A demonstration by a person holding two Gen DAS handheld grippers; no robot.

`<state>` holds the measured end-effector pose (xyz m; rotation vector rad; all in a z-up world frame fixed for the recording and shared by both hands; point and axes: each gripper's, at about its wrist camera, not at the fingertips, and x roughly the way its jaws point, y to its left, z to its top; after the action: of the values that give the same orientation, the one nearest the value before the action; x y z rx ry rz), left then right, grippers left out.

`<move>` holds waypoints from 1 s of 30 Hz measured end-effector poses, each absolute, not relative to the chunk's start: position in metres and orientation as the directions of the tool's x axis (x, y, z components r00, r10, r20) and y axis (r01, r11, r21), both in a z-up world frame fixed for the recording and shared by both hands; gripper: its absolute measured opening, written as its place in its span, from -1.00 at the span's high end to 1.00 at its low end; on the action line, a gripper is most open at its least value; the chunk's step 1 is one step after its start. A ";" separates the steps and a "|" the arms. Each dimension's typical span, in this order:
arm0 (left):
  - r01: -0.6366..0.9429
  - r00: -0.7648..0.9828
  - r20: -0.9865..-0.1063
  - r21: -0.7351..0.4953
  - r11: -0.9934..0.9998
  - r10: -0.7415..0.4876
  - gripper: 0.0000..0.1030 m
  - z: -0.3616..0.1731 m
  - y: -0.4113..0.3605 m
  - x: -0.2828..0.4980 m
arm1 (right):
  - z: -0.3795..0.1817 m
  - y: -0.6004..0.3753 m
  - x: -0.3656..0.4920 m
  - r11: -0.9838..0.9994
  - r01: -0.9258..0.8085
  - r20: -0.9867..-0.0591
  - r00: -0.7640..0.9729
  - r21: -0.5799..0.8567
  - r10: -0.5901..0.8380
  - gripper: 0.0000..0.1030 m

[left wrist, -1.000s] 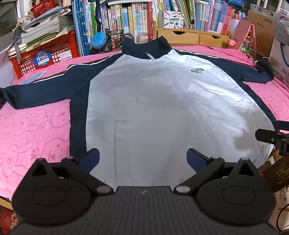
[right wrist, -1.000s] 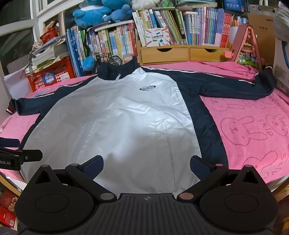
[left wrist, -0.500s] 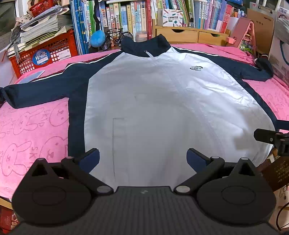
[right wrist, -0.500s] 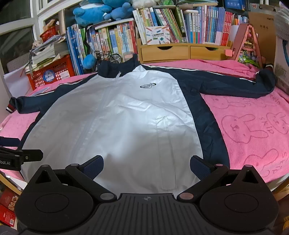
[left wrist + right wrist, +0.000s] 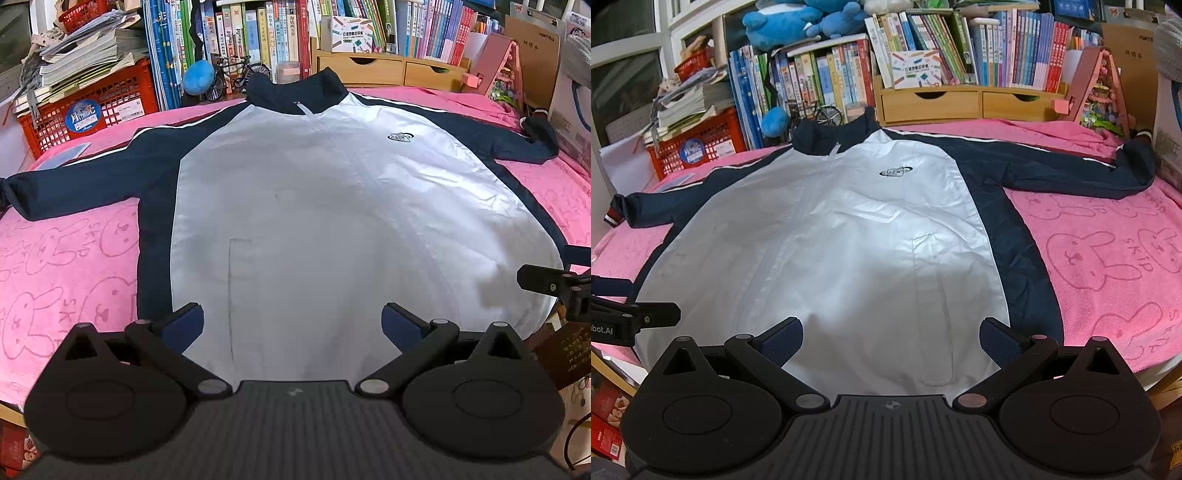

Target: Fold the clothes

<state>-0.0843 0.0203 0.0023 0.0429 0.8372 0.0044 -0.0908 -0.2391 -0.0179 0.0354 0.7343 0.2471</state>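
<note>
A white jacket (image 5: 332,221) (image 5: 831,251) with navy sleeves and collar lies flat, front up, on a pink bunny-print towel (image 5: 66,258) (image 5: 1108,258). Both sleeves stretch out sideways. My left gripper (image 5: 291,323) hovers open over the hem's left half, nothing between its blue pads. My right gripper (image 5: 892,338) hovers open over the hem's right half, also empty. Each gripper shows at the edge of the other's view: the right gripper (image 5: 554,284) and the left gripper (image 5: 628,317).
Behind the towel stand rows of books (image 5: 258,33), a red crate (image 5: 92,107) with stacked papers, a wooden drawer unit (image 5: 960,103) and a pink toy rack (image 5: 1100,92). A cardboard box (image 5: 532,44) sits at the far right. The table's front edge lies just under the hem.
Both grippers have edged slightly forward and upward over the hem, so the jacket sits a little lower in each view. Nothing was grasped; the jacket has not moved.
</note>
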 end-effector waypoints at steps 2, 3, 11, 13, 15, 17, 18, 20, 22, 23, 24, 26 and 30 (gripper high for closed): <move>0.012 0.669 -0.743 0.040 0.999 0.022 -1.00 0.002 0.020 -0.084 | -0.018 -0.239 -0.090 0.970 -0.212 -0.659 0.715 0.116 0.235 -1.00; 0.012 0.668 -0.744 0.041 0.999 0.022 -1.00 0.002 0.020 -0.083 | -0.018 -0.240 -0.090 0.971 -0.211 -0.657 0.717 0.114 0.233 -1.00; 0.012 0.661 -0.750 0.057 0.998 0.035 -1.00 0.000 0.018 -0.076 | -0.007 -0.271 -0.073 0.989 -0.136 -0.615 0.776 0.059 0.143 -1.00; 0.012 0.658 -0.752 0.062 0.998 0.039 -1.00 0.000 0.017 -0.073 | -0.002 -0.283 -0.062 0.993 -0.109 -0.598 0.794 0.036 0.109 -1.00; 0.015 0.656 -0.754 0.067 0.998 0.041 -1.00 0.000 0.016 -0.067 | 0.002 -0.297 -0.051 0.997 -0.081 -0.579 0.812 0.014 0.074 -1.00; 0.019 0.655 -0.754 0.072 0.997 0.042 -1.00 0.001 0.014 -0.059 | 0.006 -0.313 -0.035 0.999 -0.042 -0.557 0.830 -0.007 0.031 -1.00; 0.021 0.655 -0.754 0.074 0.997 0.042 -1.00 0.001 0.014 -0.054 | 0.008 -0.321 -0.025 1.000 -0.018 -0.545 0.839 -0.017 0.006 -1.00; 0.024 0.654 -0.755 0.077 0.997 0.043 -1.00 0.002 0.013 -0.043 | 0.011 -0.340 -0.005 0.999 0.029 -0.522 0.852 -0.033 -0.042 -1.00; 0.025 0.652 -0.757 0.078 0.997 0.043 -1.00 0.002 0.013 -0.030 | 0.013 -0.357 0.015 0.996 0.076 -0.501 0.861 -0.041 -0.086 -1.00; 0.025 0.653 -0.756 0.082 0.996 0.046 -1.00 0.002 0.013 -0.023 | 0.014 -0.368 0.028 0.993 0.111 -0.490 0.864 -0.045 -0.118 -1.00; 0.025 0.656 -0.753 0.083 0.996 0.047 -1.00 0.003 0.013 -0.015 | 0.015 -0.378 0.039 0.989 0.141 -0.478 0.866 -0.047 -0.147 -1.00; 0.025 0.661 -0.748 0.085 0.996 0.047 -1.00 0.003 0.012 0.001 | 0.015 -0.395 0.062 0.978 0.200 -0.456 0.867 -0.053 -0.201 -1.00; 0.017 0.651 -0.756 0.107 0.994 0.071 -1.00 0.000 0.011 0.032 | 0.008 -0.411 0.084 0.966 0.249 -0.457 0.853 -0.064 -0.250 -1.00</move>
<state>0.0315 0.0107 0.0001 0.1080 0.8620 0.0308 0.0842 -0.4113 0.0082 -0.0025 0.4813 -0.2623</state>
